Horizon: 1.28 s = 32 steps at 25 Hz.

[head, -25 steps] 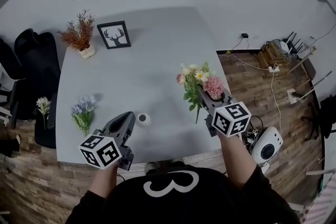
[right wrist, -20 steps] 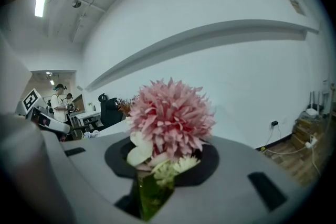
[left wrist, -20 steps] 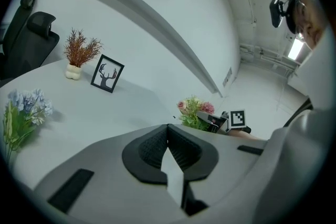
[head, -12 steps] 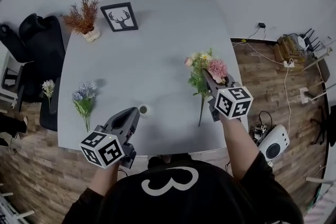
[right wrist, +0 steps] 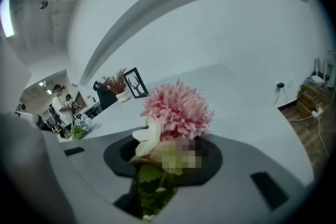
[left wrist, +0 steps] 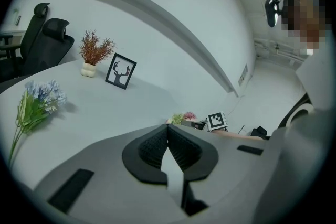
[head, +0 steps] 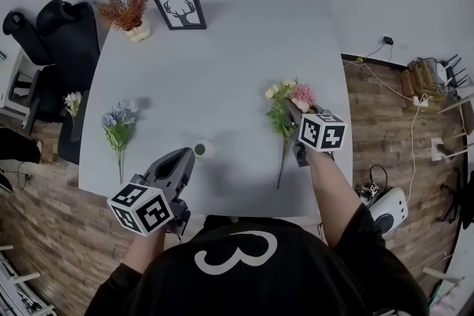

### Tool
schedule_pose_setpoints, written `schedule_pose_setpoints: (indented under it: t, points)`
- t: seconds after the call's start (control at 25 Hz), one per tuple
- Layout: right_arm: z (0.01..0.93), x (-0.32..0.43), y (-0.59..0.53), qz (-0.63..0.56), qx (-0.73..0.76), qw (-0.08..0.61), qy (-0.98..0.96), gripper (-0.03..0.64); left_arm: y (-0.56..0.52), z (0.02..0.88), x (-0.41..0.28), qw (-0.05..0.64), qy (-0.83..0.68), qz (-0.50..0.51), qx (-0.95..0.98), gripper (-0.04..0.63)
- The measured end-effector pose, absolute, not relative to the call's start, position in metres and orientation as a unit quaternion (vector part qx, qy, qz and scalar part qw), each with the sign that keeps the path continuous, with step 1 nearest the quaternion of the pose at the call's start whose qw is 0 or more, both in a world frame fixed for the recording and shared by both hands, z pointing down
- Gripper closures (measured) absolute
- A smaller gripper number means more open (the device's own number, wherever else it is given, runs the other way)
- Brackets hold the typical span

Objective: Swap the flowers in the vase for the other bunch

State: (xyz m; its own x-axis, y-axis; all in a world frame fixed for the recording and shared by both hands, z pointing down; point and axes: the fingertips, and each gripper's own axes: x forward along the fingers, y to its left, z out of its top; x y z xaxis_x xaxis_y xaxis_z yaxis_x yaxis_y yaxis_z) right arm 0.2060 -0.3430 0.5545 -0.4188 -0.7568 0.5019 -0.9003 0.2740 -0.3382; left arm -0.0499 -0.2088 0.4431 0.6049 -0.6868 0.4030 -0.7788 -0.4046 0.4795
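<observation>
My right gripper is shut on the stems of a pink-and-white bouquet, held low over the right side of the grey table. Its long stem trails toward the front edge. In the right gripper view the pink bloom fills the space between the jaws of that gripper. A small white vase stands near the front edge, just past the tips of my shut, empty left gripper. A blue-and-green bunch lies flat at the table's left.
A framed deer picture and a reddish dried plant in a white pot stand at the far left corner. A black office chair is beside the table's left edge. Cables and a white device lie on the wooden floor at the right.
My right gripper has come down toward the table with the pink bouquet. The left gripper has stayed beside the vase.
</observation>
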Motion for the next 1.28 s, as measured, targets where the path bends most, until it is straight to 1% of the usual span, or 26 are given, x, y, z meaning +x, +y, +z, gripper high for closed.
schedule_pose_setpoints:
  t: [0.12, 0.24, 0.32, 0.52, 0.64, 0.76, 0.88, 1.04, 1.2, 1.24, 1.28]
  points:
    - [0.562, 0.201, -0.347, 0.306, 0.521, 0.129, -0.786, 0.473, -0.212, 0.442, -0.049, 0.323, -0.446, 0.064, 0.832, 0.584]
    - [0.565, 0.200, -0.349, 0.307, 0.527, 0.139, -0.781, 0.422, -0.212, 0.440, -0.048, 0.323, -0.450, 0.053, 0.831, 0.584]
    - [0.564, 0.201, -0.354, 0.295, 0.535, 0.150, -0.777, 0.400, -0.212, 0.443, -0.050, 0.327, -0.457, 0.048, 0.826, 0.584]
    - [0.563, 0.202, -0.357, 0.280, 0.542, 0.164, -0.775, 0.248, -0.216, 0.448, -0.054, 0.347, -0.464, 0.026, 0.814, 0.584]
    - [0.558, 0.200, -0.352, 0.279, 0.534, 0.166, -0.781, 0.192, -0.216, 0.449, -0.055, 0.347, -0.466, 0.023, 0.813, 0.584]
    - [0.553, 0.201, -0.345, 0.274, 0.529, 0.172, -0.784, 0.153, -0.218, 0.448, -0.056, 0.349, -0.463, 0.020, 0.815, 0.584]
    - [0.542, 0.208, -0.337, 0.241, 0.537, 0.183, -0.788, 0.143, -0.222, 0.447, -0.057, 0.346, -0.459, 0.017, 0.818, 0.584]
    - [0.513, 0.215, -0.320, 0.144, 0.546, 0.210, -0.798, 0.145, -0.220, 0.442, -0.058, 0.343, -0.449, 0.005, 0.825, 0.584]
    - [0.463, 0.193, -0.285, 0.096, 0.518, 0.158, -0.835, 0.150, -0.207, 0.432, -0.056, 0.336, -0.433, 0.003, 0.836, 0.584]
    - [0.451, 0.187, -0.274, 0.082, 0.512, 0.149, -0.842, 0.170, -0.202, 0.429, -0.055, 0.334, -0.428, 0.004, 0.840, 0.584]
    - [0.440, 0.182, -0.263, 0.064, 0.510, 0.144, -0.846, 0.254, -0.196, 0.426, -0.054, 0.332, -0.423, 0.004, 0.843, 0.584]
